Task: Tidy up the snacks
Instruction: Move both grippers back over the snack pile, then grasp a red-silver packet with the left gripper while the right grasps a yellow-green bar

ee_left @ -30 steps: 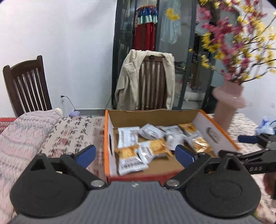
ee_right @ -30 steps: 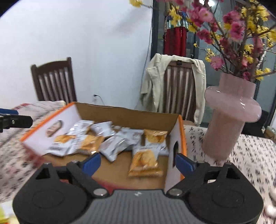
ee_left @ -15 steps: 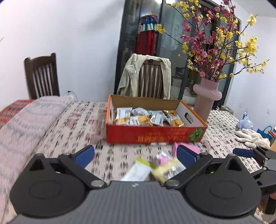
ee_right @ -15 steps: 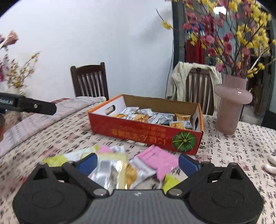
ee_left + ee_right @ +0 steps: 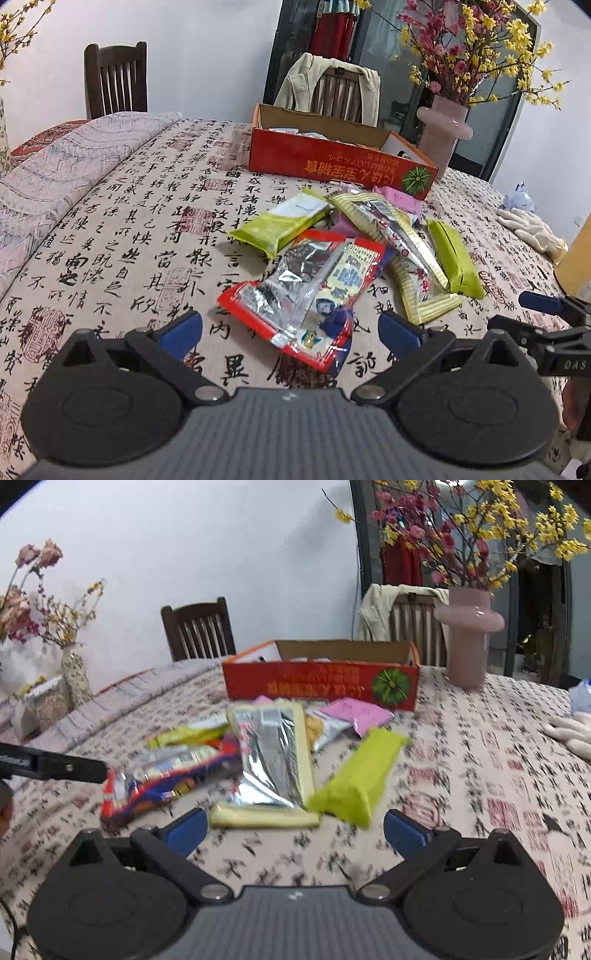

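White letters "DAS" stand on the black gripper arm [image 5: 565, 363] at the near right edge.

A heap of snack packets [image 5: 325, 266] lies on the tablecloth [image 5: 122, 236], in front of the cardboard box [image 5: 332, 166] (more packets inside it). A vase [image 5: 443, 129] stands right of the box; chairs [image 5: 114, 79] stand behind.

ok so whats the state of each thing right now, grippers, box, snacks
left gripper: open, empty
right gripper: open, empty
orange box: open-topped, upright, some snacks inside
red snack packet: flat on tablecloth, outside box
green snack bar: lying loose, outside box
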### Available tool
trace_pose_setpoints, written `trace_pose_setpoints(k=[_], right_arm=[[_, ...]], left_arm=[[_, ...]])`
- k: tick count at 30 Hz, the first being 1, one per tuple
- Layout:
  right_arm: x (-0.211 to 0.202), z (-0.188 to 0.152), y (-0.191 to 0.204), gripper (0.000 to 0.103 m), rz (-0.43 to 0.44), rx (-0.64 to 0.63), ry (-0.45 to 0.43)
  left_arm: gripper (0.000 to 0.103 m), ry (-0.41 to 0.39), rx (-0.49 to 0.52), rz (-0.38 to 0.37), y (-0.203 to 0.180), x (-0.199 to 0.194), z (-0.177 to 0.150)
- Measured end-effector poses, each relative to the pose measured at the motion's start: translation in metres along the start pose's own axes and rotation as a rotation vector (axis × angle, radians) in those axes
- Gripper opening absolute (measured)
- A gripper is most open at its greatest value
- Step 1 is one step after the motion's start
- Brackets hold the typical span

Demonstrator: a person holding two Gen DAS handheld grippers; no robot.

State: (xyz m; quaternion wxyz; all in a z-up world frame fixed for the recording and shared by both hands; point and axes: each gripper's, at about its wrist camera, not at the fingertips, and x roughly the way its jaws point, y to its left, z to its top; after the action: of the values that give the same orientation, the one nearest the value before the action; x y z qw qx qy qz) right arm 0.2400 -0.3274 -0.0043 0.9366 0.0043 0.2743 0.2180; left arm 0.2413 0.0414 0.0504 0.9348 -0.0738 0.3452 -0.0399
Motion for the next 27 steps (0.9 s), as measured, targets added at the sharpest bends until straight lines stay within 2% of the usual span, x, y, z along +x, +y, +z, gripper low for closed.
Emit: trace_pose_setpoints(k=[10,19,23,27], right_arm=[[0.003,-0.004,-0.005,0.102,-0.027,0.031,0.012],[0.022,0.006,-0.011,0.102,-0.034,0.042,0.027],[0.033,0.014,-0.015,0.1,-0.041,0.05,0.022],[0.046,0.022,-0.027,0.094,-0.061,0.093,0.018]], left_arm=[[0.103,-0.001,0.02,-0.006,-0.004,0.015,0.007],[0.103,0.011,0.069,-0.051,-0.013,0.046,0.02],[0.096,0.048,0.075,-0.049,-0.011,0.068,0.027],[0.084,0.076,0.055,-0.142,-0.012,0.074,0.028]])
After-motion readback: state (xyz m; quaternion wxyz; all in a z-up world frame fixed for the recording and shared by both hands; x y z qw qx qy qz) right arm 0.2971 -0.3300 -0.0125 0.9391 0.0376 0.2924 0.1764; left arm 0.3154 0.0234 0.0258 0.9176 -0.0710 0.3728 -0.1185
